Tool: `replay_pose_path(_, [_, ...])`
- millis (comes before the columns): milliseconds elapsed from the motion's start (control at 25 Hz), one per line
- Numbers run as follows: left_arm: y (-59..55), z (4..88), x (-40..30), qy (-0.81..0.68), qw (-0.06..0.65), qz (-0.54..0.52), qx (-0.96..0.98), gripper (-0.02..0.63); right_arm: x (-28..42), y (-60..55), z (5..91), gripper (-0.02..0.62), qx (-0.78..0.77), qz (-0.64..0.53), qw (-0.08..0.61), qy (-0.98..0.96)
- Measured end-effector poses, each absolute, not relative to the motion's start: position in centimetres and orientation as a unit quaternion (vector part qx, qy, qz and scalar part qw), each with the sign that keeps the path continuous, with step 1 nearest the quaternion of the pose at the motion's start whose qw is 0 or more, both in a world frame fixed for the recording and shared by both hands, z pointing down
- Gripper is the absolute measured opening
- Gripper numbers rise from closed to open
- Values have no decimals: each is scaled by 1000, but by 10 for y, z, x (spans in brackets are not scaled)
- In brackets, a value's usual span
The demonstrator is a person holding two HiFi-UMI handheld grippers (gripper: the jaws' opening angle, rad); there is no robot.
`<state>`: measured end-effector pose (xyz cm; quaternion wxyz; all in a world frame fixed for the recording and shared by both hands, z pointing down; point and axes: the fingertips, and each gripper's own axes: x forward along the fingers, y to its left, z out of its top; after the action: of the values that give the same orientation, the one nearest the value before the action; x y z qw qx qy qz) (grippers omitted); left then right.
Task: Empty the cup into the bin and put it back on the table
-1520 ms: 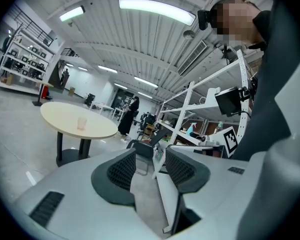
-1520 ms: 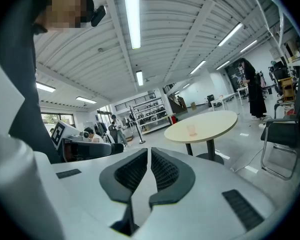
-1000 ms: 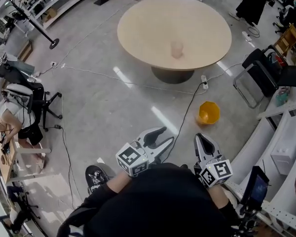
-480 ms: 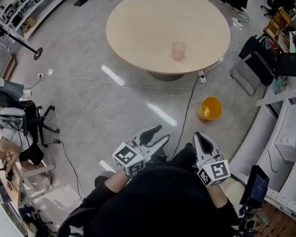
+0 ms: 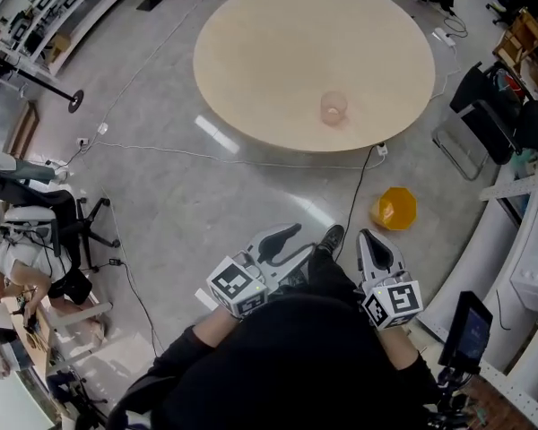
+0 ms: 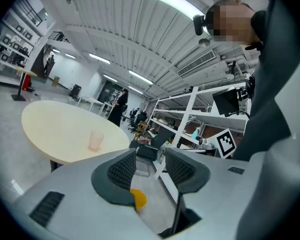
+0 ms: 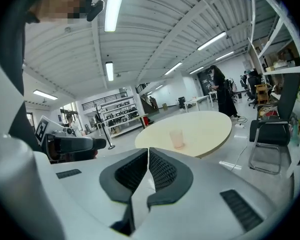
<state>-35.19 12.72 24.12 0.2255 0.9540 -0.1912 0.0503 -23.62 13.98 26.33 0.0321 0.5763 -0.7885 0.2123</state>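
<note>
- Cup (image 5: 334, 107): pale, see-through and upright on the round counter (image 5: 278, 52), near the rim at the counter's 5 o'clock; well apart from both tools.
- Bin (image 5: 394, 209): orange, on the floor off the counter's 5 o'clock edge, at 1 o'clock from the right tool.
- Left tool (image 5: 303, 241): jaws wide apart with nothing between the pads; it points toward 1 o'clock.
- Right tool (image 5: 373, 243): jaws closed together, holding nothing; it points toward 12 o'clock, at the counter.
</note>
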Motion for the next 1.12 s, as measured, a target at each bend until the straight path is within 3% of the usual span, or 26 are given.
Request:
replay_pose_path(120, [88,235,-344,-207,201,70,955,185,-223,94,256,18,571,213,15,-793])
replay_pose_path(200, [65,230,-333,-214,177,83,957,75,-212,70,252,18,560,210,10,-801])
replay_pose_path(280, [45,227,-318,-217,166,87,958,31,-199,52,254,18,549,212,9,-808])
replay_pose_path(720, [-27,227,-272,-239,139,102,956,29,-165,1,269,18,539,213,21,-815])
replay_pose_path(960, [-66,245,-262,-228,162,111,954,37,-164,-26,280,23,550,216,27,-806])
replay_pose_path(1120, [-101,269,-269,-199,174,125,956,92,-168,-57,288,148,560,231,16,-795])
